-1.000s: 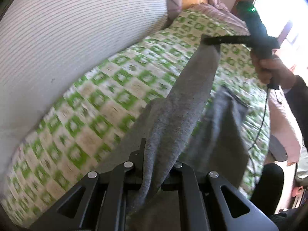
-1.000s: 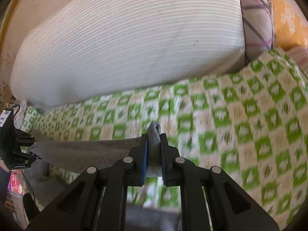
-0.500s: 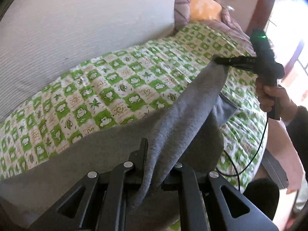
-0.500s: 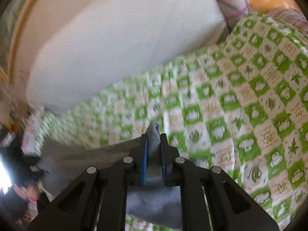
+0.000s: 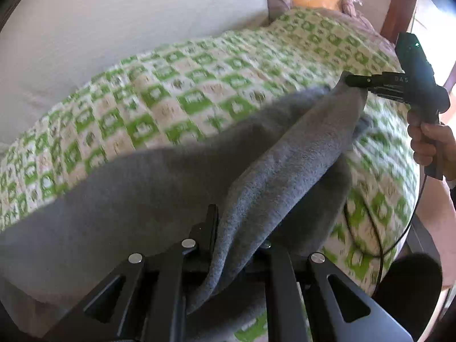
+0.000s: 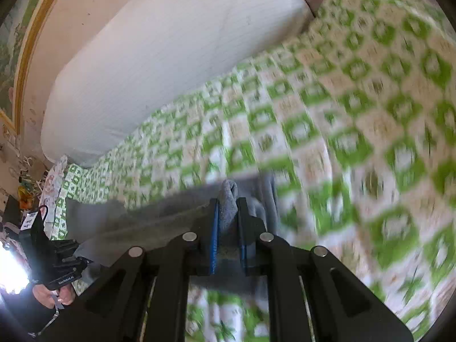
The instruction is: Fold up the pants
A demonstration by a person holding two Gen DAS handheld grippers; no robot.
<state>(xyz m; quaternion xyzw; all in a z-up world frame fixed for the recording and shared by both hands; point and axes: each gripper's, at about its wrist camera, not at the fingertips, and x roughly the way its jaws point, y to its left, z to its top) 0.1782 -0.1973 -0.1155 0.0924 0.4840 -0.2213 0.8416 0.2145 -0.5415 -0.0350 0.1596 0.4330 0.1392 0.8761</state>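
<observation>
We hold the grey fleece pants (image 5: 287, 171) stretched between our two tools over the green-and-cream checked bedspread (image 5: 199, 91). Our left black two-finger gripper (image 5: 239, 228) is clamped on one end of the fabric, which bunches between its jaws and spills down over them. Our right black gripper with blue pads (image 6: 228, 213) pinches the other end, a small tuft of grey cloth poking up past its fingertips. Most of the pants lie spread on the bedspread, with one folded band rising off it between the two grips. Behind the bedspread sits a large white ribbed cushion (image 6: 176, 42). In the left view, our right hand (image 5: 430, 145) grips the tool's handle at the bed's edge.
</observation>
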